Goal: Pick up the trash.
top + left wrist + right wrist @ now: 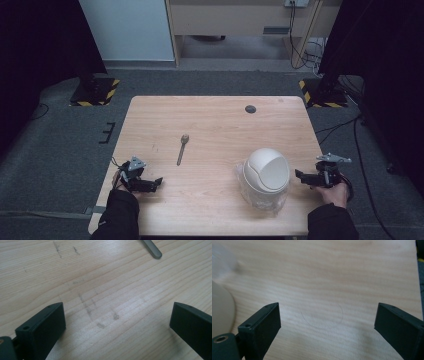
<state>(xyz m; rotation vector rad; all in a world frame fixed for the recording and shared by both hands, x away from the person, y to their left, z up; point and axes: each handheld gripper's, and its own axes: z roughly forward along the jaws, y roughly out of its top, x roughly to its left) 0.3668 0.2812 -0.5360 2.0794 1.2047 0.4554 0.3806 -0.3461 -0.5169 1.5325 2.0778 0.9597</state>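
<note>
Bin, white domed lid on, stands in clear bag on table.

A light wooden table with rounded corners stands on grey carpet. A small dark round spot sits near its far edge. Beyond it, two dark posts rise from bases marked with yellow and black hazard stripes, one at each far corner. Black curtains hang on both sides. At the back are a pale wall panel and a wooden cabinet. Black cables trail across the floor at the right.
</note>
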